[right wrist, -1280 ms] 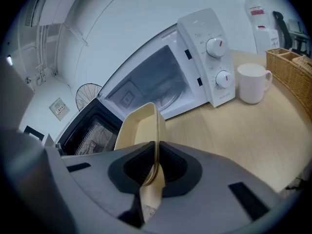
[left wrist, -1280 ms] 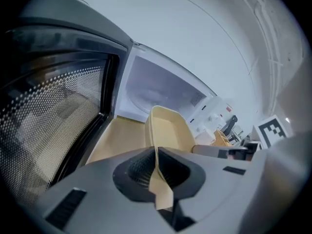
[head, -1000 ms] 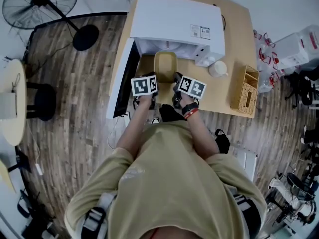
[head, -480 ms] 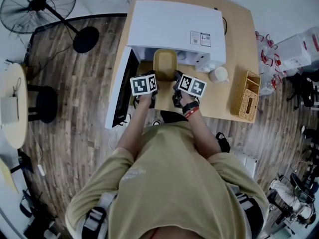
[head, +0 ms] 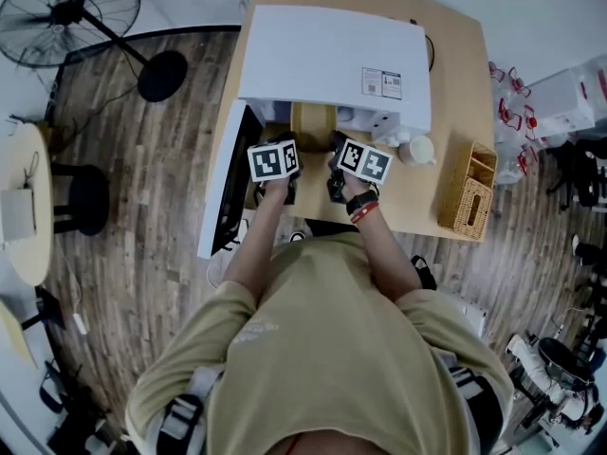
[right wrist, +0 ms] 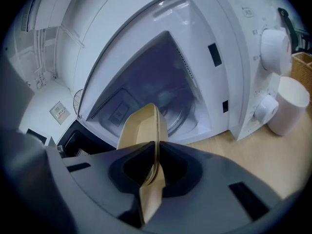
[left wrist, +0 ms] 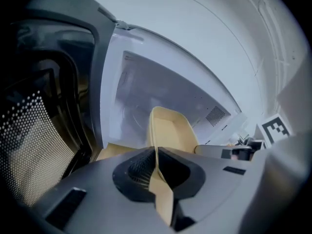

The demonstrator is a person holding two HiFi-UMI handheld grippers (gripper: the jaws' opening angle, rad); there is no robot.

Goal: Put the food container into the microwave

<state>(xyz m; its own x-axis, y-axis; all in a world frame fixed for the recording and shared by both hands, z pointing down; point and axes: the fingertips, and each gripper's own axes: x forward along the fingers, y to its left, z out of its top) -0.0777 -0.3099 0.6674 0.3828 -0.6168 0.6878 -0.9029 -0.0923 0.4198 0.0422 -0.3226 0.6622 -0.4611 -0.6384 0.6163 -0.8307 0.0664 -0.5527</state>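
The beige food container (head: 313,124) hangs at the mouth of the white microwave (head: 332,53), its far half under the top edge in the head view. My left gripper (head: 285,164) is shut on the container's left rim (left wrist: 155,145). The right gripper (head: 339,164) is shut on the right rim (right wrist: 155,152). Both gripper views look into the microwave cavity (left wrist: 161,94), and the glass turntable (right wrist: 178,108) shows in the right gripper view. The container (left wrist: 170,128) looks empty inside.
The microwave door (head: 228,183) stands swung open to the left. A white cup (head: 415,149) stands to the right of the microwave, beside its control knobs (right wrist: 273,45). A wicker basket (head: 467,192) sits at the table's right edge. A fan (head: 71,12) stands on the floor, far left.
Both grippers have carried the container forward; it has gone from in front of the microwave to partly under its top edge.
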